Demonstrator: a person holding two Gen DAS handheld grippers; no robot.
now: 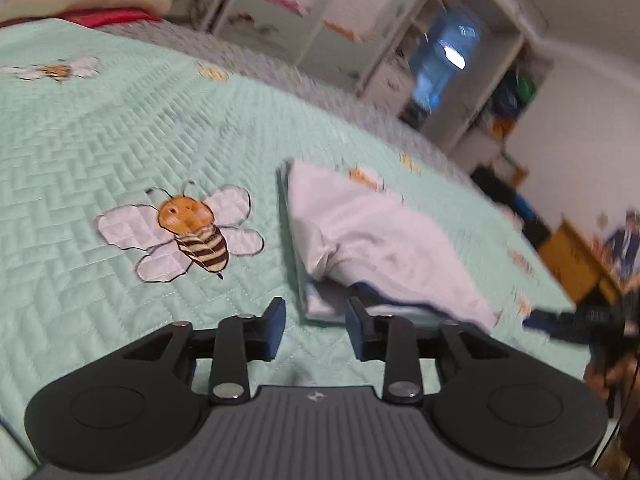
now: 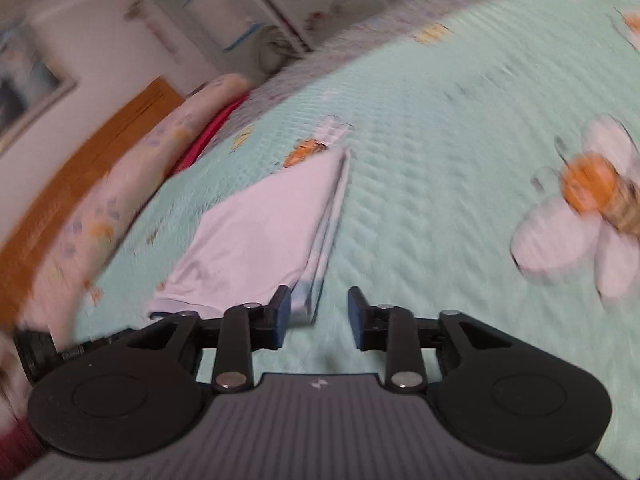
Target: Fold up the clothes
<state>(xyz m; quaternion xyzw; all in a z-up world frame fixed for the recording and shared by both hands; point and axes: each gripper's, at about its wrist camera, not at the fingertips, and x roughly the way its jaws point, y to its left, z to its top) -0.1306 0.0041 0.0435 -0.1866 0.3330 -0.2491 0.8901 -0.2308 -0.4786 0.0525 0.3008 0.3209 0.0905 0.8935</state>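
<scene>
**Both grippers spread over the bedspread**

The left gripper (image 1: 316, 322) and right gripper (image 2: 319, 318) stand parted, nothing between the jaws. The folded white garment (image 1: 360, 232) lies on the mint bee-print bedspread (image 1: 120, 140) — at one o'clock from the left gripper, eleven o'clock from the right (both views blurred).

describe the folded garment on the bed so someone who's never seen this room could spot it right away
Start from the mint green quilted bedspread printed with bees. On it lies the folded garment, a pale, nearly white cloth with layered edges along one side, just ahead of the left gripper. Unlike the flat printed bee beside it, it is loose, plain fabric raised off the quilt.
</scene>
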